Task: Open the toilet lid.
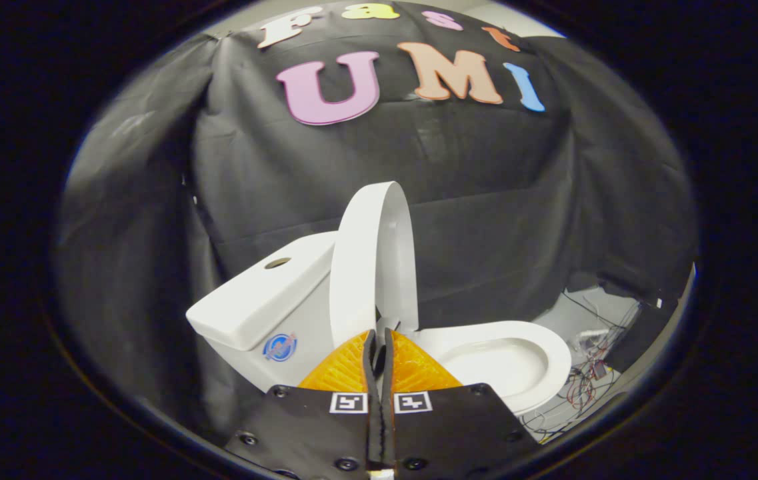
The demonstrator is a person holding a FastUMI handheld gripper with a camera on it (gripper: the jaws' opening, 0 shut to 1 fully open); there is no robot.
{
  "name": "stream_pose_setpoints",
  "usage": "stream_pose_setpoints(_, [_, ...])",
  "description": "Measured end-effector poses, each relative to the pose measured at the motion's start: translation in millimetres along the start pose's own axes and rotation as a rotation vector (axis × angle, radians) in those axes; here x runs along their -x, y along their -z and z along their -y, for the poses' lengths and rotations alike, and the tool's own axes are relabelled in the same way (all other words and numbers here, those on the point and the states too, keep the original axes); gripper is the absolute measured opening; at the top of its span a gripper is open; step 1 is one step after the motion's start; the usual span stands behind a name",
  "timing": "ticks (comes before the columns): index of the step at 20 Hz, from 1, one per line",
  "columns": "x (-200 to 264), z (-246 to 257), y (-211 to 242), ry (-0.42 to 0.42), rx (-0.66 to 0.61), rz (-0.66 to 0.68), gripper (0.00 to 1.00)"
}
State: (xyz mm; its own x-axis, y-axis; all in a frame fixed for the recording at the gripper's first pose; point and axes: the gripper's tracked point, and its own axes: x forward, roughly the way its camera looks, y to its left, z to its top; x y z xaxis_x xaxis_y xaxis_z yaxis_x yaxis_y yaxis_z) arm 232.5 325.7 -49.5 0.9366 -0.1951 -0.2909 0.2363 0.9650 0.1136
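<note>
A white toilet stands just ahead of my fingers. Its lid (359,267) is raised and stands nearly upright, close to the tank (252,303). The seat ring and bowl (519,347) lie open to the right of the lid. My gripper (379,337) sits low, just in front of the lid's bottom edge. Its two fingers are pressed together with nothing between them. I cannot tell whether the tips touch the lid.
The tank has a round flush button (277,263) on top and a blue sticker (280,347) on its side. Loose wires (585,383) lie on the pale floor to the right of the bowl. Black cloth walls close in behind and on both sides.
</note>
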Motion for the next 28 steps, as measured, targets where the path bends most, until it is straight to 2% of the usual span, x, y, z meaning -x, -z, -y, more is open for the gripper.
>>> stream_pose_setpoints(7, [-13,-52,7,-0.047,0.135,0.007,0.01])
stream_pose_setpoints(13, [-15,-66,6,0.032,0.191,0.036,0.00])
stream_pose_setpoints(15, [-23,-77,17,0.020,0.226,0.027,0.29])
stream_pose_setpoints(17, [-10,-81,41,-0.018,0.313,-0.044,0.58])
stream_pose_setpoints(18, [-18,-82,59,-0.048,0.335,-0.073,0.72])
stream_pose_setpoints(20, [-1,-76,76,-0.105,0.327,-0.128,1.00])
stream_pose_setpoints(24, [31,-44,65,-0.125,0.227,-0.081,0.98])
stream_pose_setpoints(28, [64,-20,41,-0.189,0.189,-0.031,0.98])
